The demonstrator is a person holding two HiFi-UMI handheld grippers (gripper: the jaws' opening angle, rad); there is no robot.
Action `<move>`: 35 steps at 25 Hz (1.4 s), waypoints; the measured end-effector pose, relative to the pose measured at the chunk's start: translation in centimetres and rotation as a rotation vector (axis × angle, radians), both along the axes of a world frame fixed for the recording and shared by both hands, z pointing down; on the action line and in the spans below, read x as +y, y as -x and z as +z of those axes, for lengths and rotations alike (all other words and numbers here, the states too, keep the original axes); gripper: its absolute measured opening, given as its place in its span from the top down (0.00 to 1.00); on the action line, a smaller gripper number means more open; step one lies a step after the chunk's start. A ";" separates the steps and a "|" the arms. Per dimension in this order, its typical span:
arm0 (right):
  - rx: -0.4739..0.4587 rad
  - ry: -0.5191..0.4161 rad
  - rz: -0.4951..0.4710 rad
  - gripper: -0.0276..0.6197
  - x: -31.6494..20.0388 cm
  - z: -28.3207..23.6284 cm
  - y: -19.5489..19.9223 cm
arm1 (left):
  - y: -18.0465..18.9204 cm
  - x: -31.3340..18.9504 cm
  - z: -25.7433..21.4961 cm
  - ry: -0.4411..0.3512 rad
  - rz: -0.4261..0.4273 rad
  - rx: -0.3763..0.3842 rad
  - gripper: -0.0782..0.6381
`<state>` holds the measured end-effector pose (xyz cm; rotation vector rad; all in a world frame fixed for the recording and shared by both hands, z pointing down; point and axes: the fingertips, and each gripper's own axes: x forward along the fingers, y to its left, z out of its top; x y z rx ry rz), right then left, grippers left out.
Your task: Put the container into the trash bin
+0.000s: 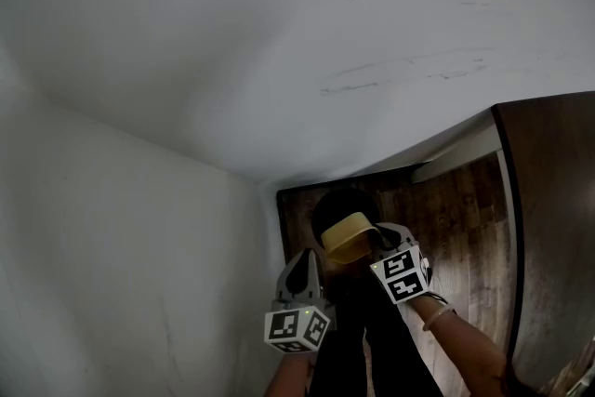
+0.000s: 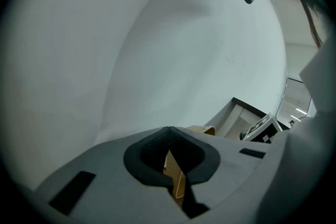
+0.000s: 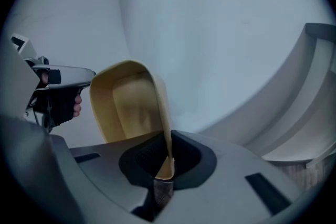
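**A:** Where's the container (image 1: 349,235)?

**B:** In the air, at 6 o'clock in the head view, held from both sides. The right gripper (image 1: 378,242) has its jaws clamped on the thin side wall, from the container's 4 o'clock. The left gripper (image 1: 309,258) is pinched onto another strip of wall from 8 o'clock. The right gripper view looks into the hollow side.

**A:** And the bin (image 1: 333,203)?

**B:** I take it to be the dark round shape just past the container, at its 12 o'clock. It's too dim to be sure, and I can't make out the rim clearly.

**A:** So how do we do this well?

**B:** Get the container squarely over that mouth before either jaw opens. The wall looks thin and will probably flex, so move both hands as one and don't twist them against each other. Go low, close to the rim, then open both together. If one opens first, the container would likely swing on the other and could tip out onto the floor (image 1: 465,237).
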<state>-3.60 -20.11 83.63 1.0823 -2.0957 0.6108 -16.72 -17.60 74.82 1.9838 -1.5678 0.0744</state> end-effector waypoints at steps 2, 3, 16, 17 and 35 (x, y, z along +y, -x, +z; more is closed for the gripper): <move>-0.003 0.015 0.012 0.93 0.0 1.1 0.2 | 0.3 -0.1 0.6 0.003 -0.010 0.000 0.86; -0.001 0.021 0.018 0.93 0.0 1.7 0.2 | 0.4 -0.2 0.9 0.005 -0.012 0.000 0.86; 0.048 0.091 0.077 0.92 -0.8 8.1 -0.3 | 0.8 0.0 4.2 0.031 -0.022 0.013 0.86; 0.052 0.096 0.077 0.92 -0.8 8.4 -0.3 | 0.8 0.1 4.5 0.035 -0.023 0.014 0.86; 0.058 0.186 0.063 0.81 -0.8 13.0 0.8 | 1.3 -0.1 6.0 0.063 -0.043 0.026 0.86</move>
